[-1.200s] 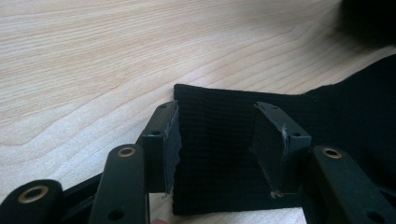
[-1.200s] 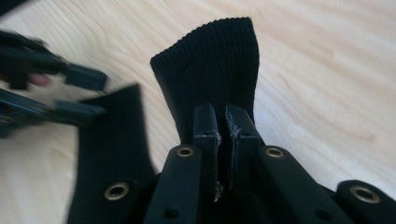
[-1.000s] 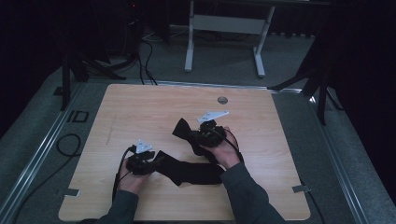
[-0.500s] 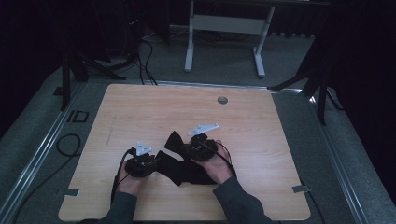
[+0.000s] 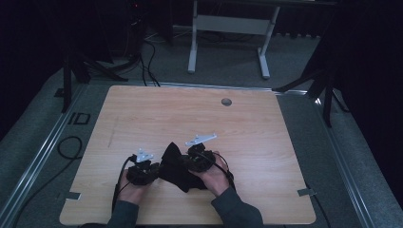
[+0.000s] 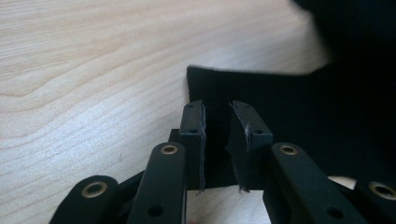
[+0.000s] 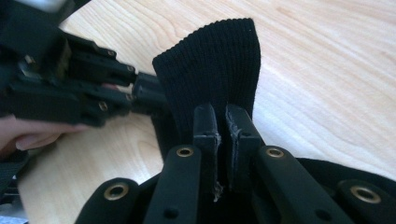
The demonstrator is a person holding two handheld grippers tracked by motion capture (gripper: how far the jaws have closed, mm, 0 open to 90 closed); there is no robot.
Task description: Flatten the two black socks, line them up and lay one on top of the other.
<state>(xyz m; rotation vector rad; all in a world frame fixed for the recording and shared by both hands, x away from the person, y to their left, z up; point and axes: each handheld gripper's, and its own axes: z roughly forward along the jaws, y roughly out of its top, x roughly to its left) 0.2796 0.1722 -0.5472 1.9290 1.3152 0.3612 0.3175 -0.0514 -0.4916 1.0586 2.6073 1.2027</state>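
A black knitted cloth [image 5: 177,170] lies bunched on the wooden table [image 5: 190,114] near its front edge, between my two hands. My right gripper [image 7: 222,112] is shut on one end of the cloth [image 7: 215,65], which stands up ribbed above the pads. In the high view the right gripper [image 5: 184,164] sits close to my left gripper [image 5: 151,170]. The left gripper [image 6: 218,108] lies low on the table with a flat edge of the cloth [image 6: 289,107] between its jaws. Those jaws have just been closing, and a gap still shows between the pads. The left gripper [image 7: 147,95] also shows just left of the raised cloth.
A round grommet hole [image 5: 226,101] sits near the table's far edge. A white desk frame [image 5: 228,23] stands on the floor behind, with dark stands at both sides. A cable [image 5: 66,145] loops on the floor at the left. Bare wood extends left, right and behind.
My right hand has come left and down toward the left gripper, carrying the cloth's end and folding the cloth over itself. The left hand stayed put.
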